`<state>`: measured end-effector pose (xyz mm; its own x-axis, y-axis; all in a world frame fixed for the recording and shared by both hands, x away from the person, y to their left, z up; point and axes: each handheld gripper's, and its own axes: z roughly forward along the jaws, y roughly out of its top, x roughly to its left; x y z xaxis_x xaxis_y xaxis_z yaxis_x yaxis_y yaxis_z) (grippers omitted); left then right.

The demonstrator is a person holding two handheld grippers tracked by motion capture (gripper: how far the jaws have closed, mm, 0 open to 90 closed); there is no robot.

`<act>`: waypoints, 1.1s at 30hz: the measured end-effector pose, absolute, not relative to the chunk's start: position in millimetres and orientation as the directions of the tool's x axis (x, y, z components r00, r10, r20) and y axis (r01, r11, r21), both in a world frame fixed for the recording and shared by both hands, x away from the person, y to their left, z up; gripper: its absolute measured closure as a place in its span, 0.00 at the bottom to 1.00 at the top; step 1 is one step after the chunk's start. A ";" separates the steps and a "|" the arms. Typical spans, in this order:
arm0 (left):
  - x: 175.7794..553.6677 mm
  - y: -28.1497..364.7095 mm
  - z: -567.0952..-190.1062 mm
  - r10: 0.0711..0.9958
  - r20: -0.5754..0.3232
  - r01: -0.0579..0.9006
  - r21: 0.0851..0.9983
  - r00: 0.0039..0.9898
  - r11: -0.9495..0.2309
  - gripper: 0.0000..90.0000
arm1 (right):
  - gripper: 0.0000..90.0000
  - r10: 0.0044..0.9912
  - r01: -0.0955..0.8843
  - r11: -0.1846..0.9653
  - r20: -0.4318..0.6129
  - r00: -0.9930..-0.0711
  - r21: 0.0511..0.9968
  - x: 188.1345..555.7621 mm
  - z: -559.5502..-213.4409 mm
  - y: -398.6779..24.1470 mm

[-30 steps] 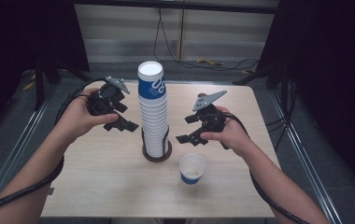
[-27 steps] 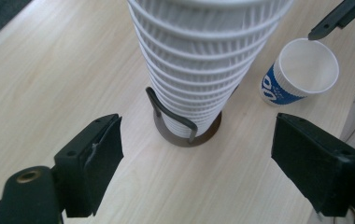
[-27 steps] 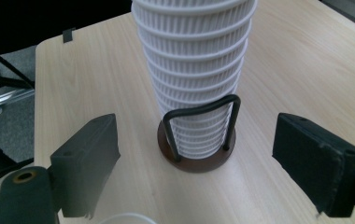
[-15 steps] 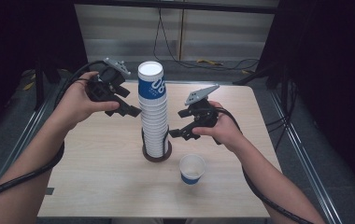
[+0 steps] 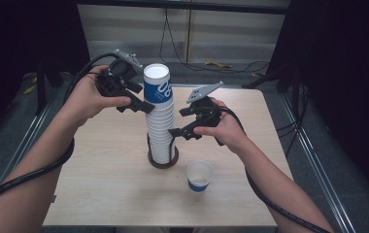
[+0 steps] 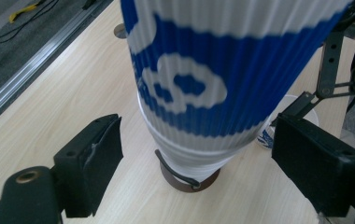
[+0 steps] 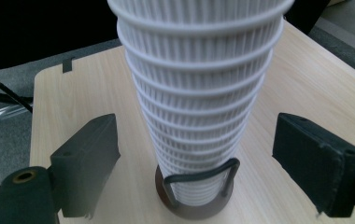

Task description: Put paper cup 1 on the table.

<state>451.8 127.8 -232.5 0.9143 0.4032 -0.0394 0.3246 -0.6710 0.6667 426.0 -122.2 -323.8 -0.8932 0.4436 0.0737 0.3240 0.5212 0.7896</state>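
Two grippers closing in on a tall stack of paper cups, apparently to lift off the top cup.

High view: the stack stands in a dark ring holder at table centre; the left gripper is at its 10 o'clock, the right gripper at 3 o'clock, a single cup at 5 o'clock.
Left gripper view: jaws wide apart, empty, flanking the blue-printed top cup; next they must close on it.
Right gripper view: jaws wide, empty, astride the ribbed white lower cups, probably to steady them.
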 end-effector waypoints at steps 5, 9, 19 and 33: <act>454.5 117.7 -233.0 0.382 -0.038 0.307 0.670 0.923 -0.676 0.18 | 0.15 0.442 0.317 0.501 0.076 -0.894 0.805 428.3 -316.1 -115.0; 456.2 110.7 -236.2 0.383 -0.037 0.304 0.680 0.923 -0.667 0.18 | 0.15 0.442 0.309 0.498 0.069 -0.895 0.810 428.3 -311.4 -112.0; 457.9 108.7 -237.3 0.376 -0.049 0.303 0.692 0.925 -0.656 0.18 | 0.15 0.451 0.311 0.484 0.071 -0.890 0.818 428.6 -310.3 -113.4; 454.7 107.8 -233.7 0.376 -0.039 0.298 0.686 0.926 -0.664 0.20 | 0.15 0.463 0.312 0.439 0.085 -0.882 0.843 429.7 -304.0 -104.2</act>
<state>454.7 107.8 -233.7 0.9259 0.3757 -0.0389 0.2982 -0.6636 0.6861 429.7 -104.2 -304.0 -0.8820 0.4635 0.0850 0.3118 0.4389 0.8427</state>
